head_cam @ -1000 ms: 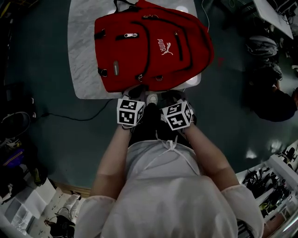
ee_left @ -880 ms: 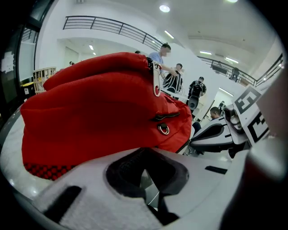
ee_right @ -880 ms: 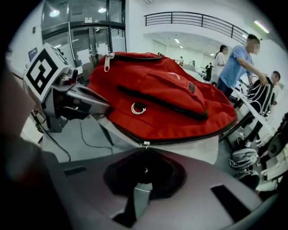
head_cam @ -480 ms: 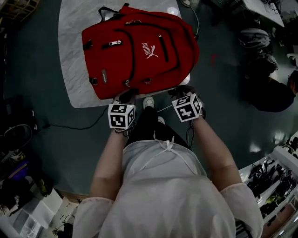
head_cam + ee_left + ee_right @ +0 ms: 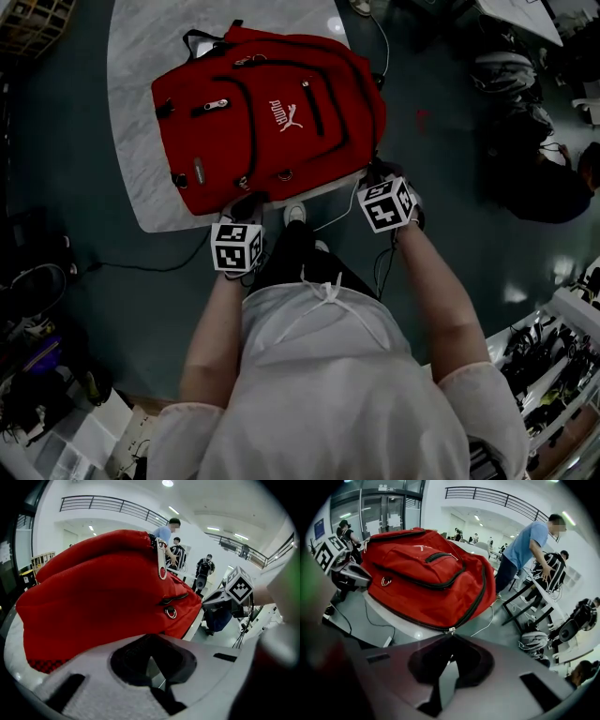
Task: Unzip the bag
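Observation:
A red backpack (image 5: 272,117) lies flat on a marble table (image 5: 131,94), its bottom edge toward me. My left gripper (image 5: 239,234) sits just off the table's near edge, below the bag's lower left corner. In the left gripper view the red fabric (image 5: 93,592) fills the frame, with a silver zipper pull (image 5: 161,566) hanging on it; the left gripper (image 5: 152,641) is shut and empty. My right gripper (image 5: 384,197) hovers by the bag's lower right corner. The right gripper (image 5: 450,637) is shut, just short of a small zipper pull (image 5: 450,630) on the main zipper.
A black cable (image 5: 141,253) trails over the floor left of the table. Bags (image 5: 511,70) and a seated person (image 5: 553,192) are at the right. A person in a blue shirt (image 5: 520,545) stands behind the table by a desk. Boxes of clutter line the lower corners.
The two grippers have spread apart: the right one moved up and right to the bag's corner, the left one slid a little down and left. The bag has not moved on the table.

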`<state>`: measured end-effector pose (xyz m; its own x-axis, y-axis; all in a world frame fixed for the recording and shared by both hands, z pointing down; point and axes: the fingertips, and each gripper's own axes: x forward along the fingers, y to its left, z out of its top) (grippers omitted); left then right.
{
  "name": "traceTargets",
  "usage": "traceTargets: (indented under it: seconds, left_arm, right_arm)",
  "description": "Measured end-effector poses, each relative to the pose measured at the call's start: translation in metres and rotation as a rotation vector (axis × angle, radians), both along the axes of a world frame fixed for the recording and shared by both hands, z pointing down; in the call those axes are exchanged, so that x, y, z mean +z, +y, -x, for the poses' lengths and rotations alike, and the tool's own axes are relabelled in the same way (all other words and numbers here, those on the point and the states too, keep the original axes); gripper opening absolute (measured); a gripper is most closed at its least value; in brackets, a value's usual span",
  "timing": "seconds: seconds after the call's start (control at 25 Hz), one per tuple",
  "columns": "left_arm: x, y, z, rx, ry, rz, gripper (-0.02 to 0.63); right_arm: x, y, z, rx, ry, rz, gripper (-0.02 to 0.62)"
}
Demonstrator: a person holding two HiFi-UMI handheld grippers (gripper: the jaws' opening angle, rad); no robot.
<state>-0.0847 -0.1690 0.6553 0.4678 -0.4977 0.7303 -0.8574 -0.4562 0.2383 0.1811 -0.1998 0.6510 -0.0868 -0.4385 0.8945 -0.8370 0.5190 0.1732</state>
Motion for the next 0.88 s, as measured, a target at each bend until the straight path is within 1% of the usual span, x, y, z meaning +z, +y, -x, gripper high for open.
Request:
traceTargets:
  seconds: [0.28, 0.48, 0.68, 0.76, 0.88]
  left_arm:
    - [0.001, -0.002, -0.001, -0.001, -0.009, 0.004, 0.020]
    - [0.002, -0.003, 0.000, -0.010, -0.021, -0.007, 0.020]
    - [-0.004, -0.001, 0.000, -0.035, -0.027, 0.009, 0.020]
    - [-0.010, -0.001, -0.003, -0.048, -0.022, -0.003, 0.020]
    - [-0.030, 0.000, -0.013, -0.062, 0.018, -0.060, 0.020]
  right_arm:
    - [-0.001, -0.020, -0.018, 0.010, 0.016, -0.006, 0.028]
    - [-0.003, -0.020, -0.017, 0.070, -0.042, 0.003, 0.028]
    - [-0.019, -0.015, -0.018, 0.135, -0.071, -0.059, 0.032]
    - [-0.026, -0.010, -0.014, 0.161, -0.105, -0.089, 0.032]
    - [-0.036, 0.001, -0.002, 0.218, -0.205, -0.118, 0.031]
